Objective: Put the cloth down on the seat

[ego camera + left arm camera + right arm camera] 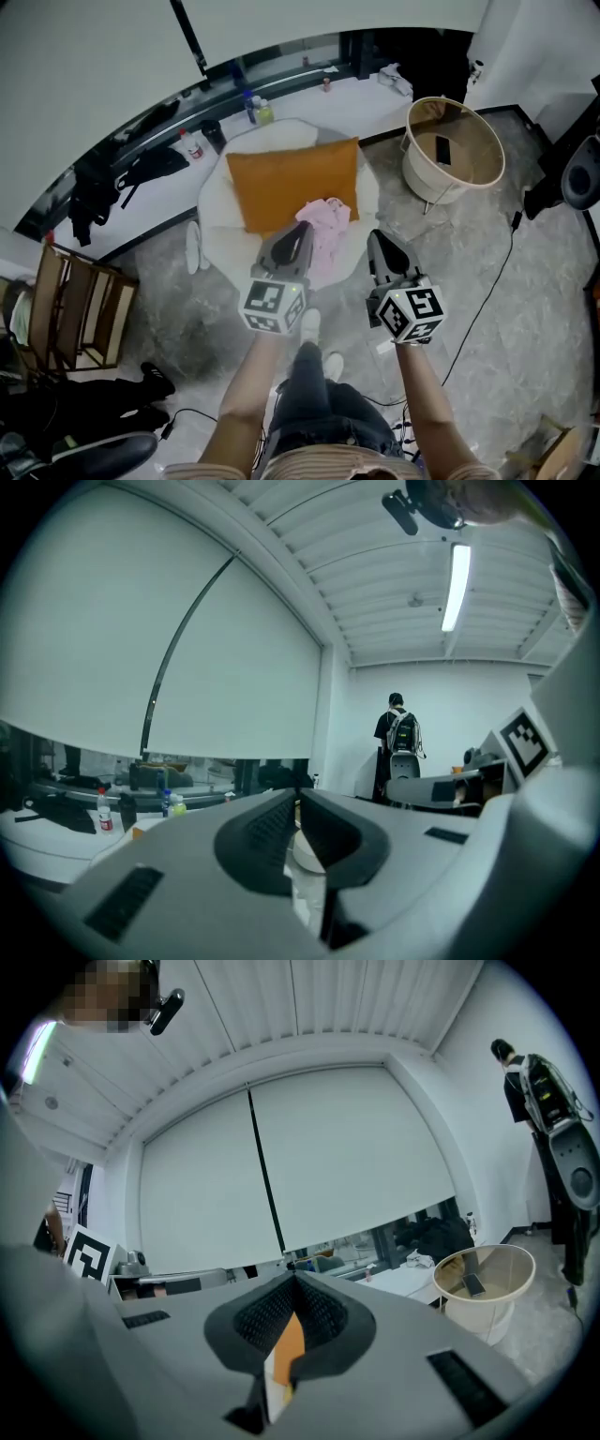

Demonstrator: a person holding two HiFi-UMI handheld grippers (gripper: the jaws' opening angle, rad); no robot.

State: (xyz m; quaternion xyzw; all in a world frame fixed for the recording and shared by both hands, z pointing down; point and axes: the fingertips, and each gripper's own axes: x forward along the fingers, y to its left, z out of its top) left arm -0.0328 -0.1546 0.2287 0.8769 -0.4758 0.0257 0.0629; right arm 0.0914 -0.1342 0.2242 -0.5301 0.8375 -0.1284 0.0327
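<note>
We hold the left claw [300, 231] and right claw [379, 238] pressed together and empty, since the cloth [330, 221] lies on the seat [214, 217] just ahead, between them, against the cushion [286, 183].

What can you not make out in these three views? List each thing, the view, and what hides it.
Pink cloth: head view, near edge behind the left gripper.
Seat: head view, front rim covered by the left gripper; middle under the orange cushion.
Dark object in the basket: head view, too small to identify.
Bottles: head view, labels too small.
</note>
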